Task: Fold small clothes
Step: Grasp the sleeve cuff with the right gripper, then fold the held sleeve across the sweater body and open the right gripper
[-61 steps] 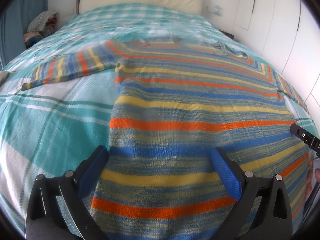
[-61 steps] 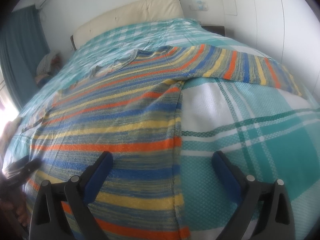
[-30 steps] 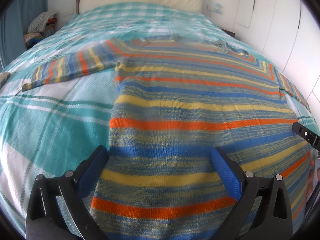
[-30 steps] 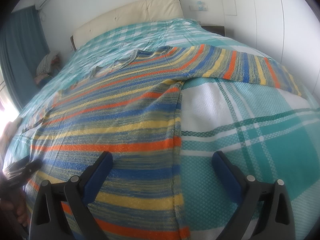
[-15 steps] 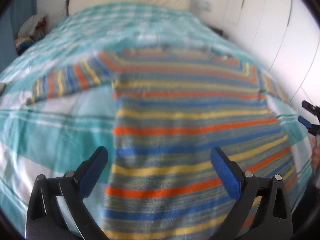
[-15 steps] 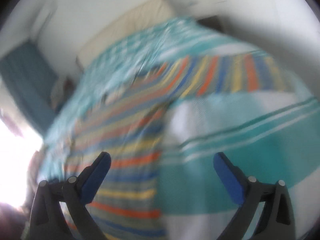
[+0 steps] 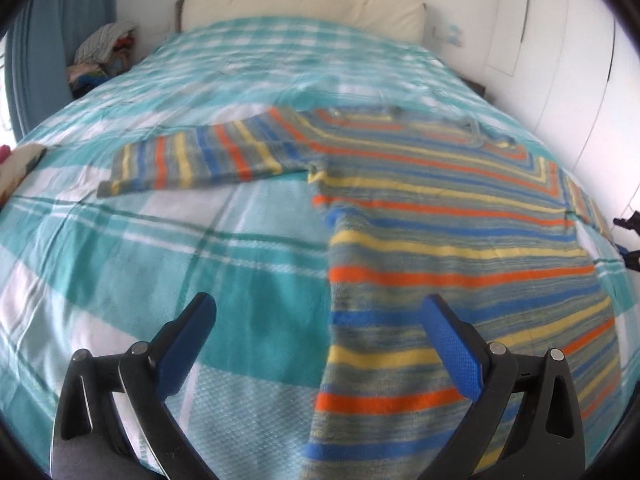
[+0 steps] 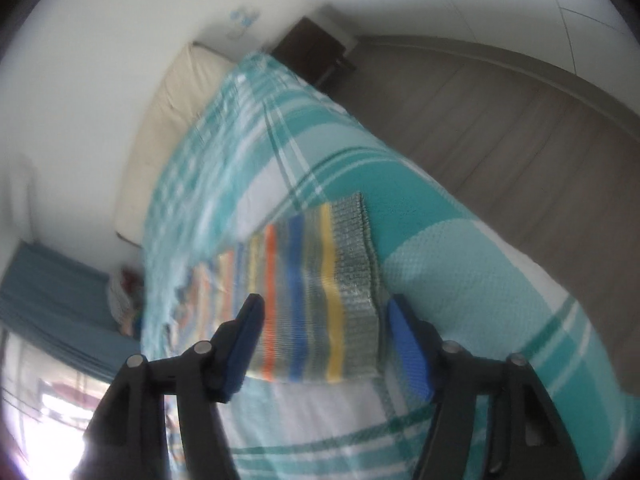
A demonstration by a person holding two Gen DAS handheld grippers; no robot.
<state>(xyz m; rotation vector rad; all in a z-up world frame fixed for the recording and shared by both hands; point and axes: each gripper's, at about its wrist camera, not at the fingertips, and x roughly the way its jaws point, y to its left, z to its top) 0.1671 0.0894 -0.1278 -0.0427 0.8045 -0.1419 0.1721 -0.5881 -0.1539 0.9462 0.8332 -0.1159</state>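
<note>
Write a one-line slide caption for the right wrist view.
Open right gripper straddling the cuff end of the striped sweater's sleeve on the teal plaid bedspread.

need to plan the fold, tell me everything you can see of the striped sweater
The striped sweater is a knit with orange, yellow, blue and grey-green bands. It lies flat and spread out on the teal checked bedspread, neck toward the headboard. One sleeve stretches straight out sideways. In the right wrist view the other sleeve's ribbed grey cuff lies near the bed's edge, framed by the open right tool. The open left tool is over its side edge. Neither visibly touches it.
</note>
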